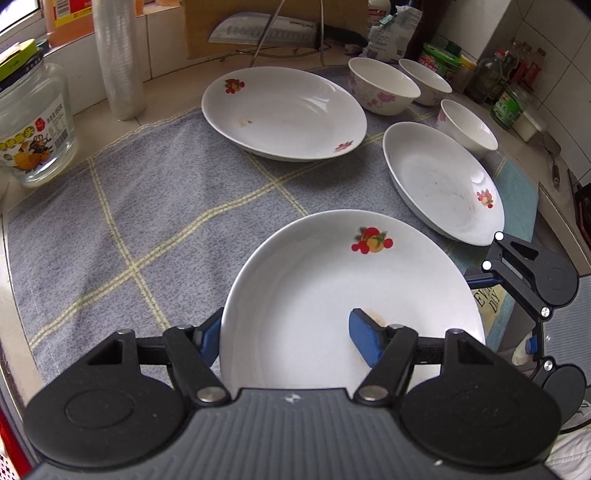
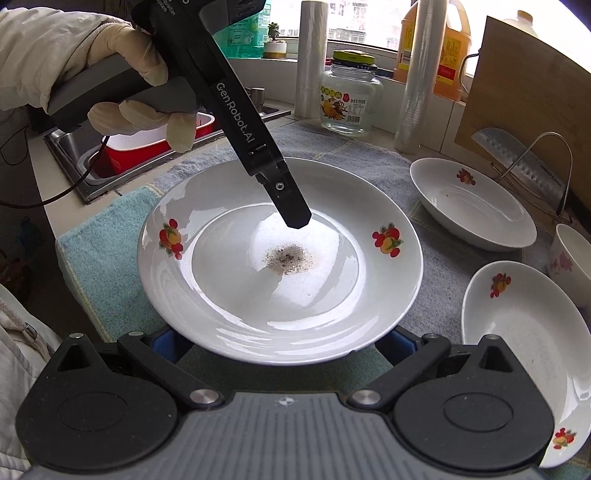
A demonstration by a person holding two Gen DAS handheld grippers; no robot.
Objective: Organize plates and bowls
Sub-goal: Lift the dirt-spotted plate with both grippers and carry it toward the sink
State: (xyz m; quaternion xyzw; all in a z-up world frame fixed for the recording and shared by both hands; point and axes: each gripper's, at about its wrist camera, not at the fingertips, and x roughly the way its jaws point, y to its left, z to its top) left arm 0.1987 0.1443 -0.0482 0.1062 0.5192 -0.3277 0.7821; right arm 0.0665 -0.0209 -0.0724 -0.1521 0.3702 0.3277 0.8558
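A white plate (image 1: pixel 332 295) with fruit decals and a brown stain in its middle (image 2: pixel 288 258) is held over the grey checked cloth (image 1: pixel 129 221). My left gripper (image 1: pixel 287 339) is shut on its rim, one blue pad inside the dish and one outside. In the right wrist view that gripper (image 2: pixel 295 219) reaches down from a gloved hand (image 2: pixel 122 66). My right gripper (image 2: pixel 285 345) stands wide open at the opposite rim, its pads partly hidden under the edge. Two more plates (image 1: pixel 284 114) (image 1: pixel 443 184) and three floral bowls (image 1: pixel 384 86) (image 1: pixel 424 81) (image 1: pixel 467 127) lie beyond.
A glass jar (image 1: pixel 37 125) and a plastic roll (image 1: pixel 118 59) stand at the left. A knife on a wire rack (image 1: pixel 266 29) leans on a cutting board at the back. Condiment bottles (image 1: pixel 498 74) crowd the right corner. A sink with a red tub (image 2: pixel 129 147) lies past the cloth.
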